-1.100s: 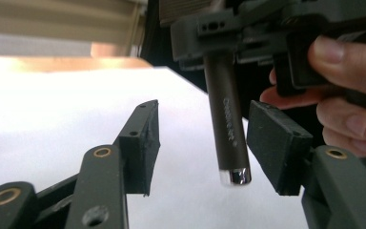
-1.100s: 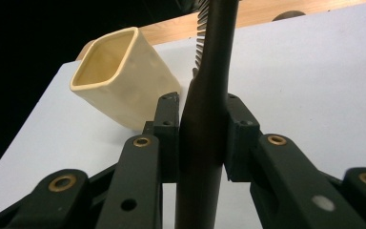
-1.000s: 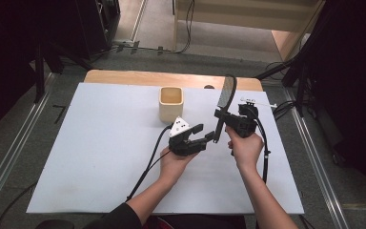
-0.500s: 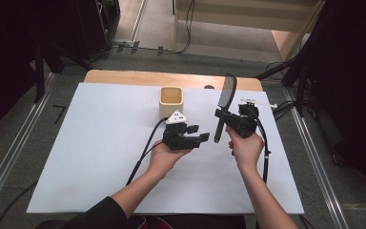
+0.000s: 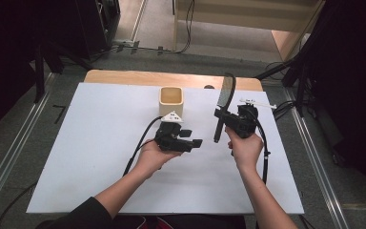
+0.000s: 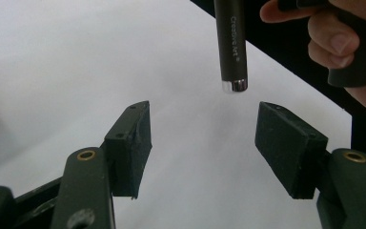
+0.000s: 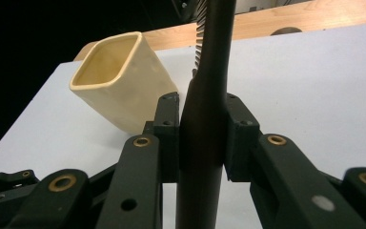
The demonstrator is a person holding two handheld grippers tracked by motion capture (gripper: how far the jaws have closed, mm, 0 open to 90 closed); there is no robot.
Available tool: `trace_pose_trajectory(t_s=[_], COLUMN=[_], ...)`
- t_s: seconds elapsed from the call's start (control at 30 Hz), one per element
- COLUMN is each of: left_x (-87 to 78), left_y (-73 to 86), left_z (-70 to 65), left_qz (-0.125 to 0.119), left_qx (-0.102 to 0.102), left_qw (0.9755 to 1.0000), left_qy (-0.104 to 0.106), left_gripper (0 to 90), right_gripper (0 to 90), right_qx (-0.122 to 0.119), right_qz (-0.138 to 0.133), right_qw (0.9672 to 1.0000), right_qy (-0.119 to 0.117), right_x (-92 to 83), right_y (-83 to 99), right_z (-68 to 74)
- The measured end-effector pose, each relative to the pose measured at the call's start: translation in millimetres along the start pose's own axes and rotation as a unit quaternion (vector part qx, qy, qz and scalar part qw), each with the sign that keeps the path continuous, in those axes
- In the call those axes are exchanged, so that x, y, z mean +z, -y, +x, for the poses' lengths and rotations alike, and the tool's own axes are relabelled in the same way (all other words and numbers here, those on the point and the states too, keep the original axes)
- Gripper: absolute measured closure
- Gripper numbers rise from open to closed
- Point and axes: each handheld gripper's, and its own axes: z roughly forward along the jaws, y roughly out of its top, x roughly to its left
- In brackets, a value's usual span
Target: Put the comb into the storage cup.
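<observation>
My right hand-held gripper [image 5: 218,116], right of centre in the high view, is clamped on the dark handle of a hairbrush [image 5: 222,106] that stands nearly upright, bristle end toward the top of the frame and silver-capped handle end hanging above the white counter [image 5: 90,157]. My left hand-held gripper [image 5: 193,141], at the middle of that frame, has just been opening; its jaws stand apart with nothing between them, and in the left gripper view the handle end hangs just beyond the gap. A cream square cup [image 5: 171,100] stands upright on the counter above my left hand-held gripper, in the upper middle of the high view.
</observation>
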Motion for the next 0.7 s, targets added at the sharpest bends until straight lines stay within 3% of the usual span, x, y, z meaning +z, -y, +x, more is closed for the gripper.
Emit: trace_pose_trajectory(t_s=[0.33,0.7], left_x=[-14.5,-24.1], left_y=[8.1,17.0], left_z=[7.4,6.8], left_qz=[0.02,0.057], left_qx=[0.0,0.017], left_qw=[0.9998,0.9982], left_qy=[0.005,0.006], left_gripper=[36.1,34.6], right_gripper=[69.6,69.6], right_qx=[-0.013,-0.032], right_qz=[-0.003,-0.021], right_qw=[0.9999,0.9993], right_qy=[0.001,0.005], right_x=[0.5,-1.8], right_y=[1.6,4.9], right_z=[3.1,8.9])
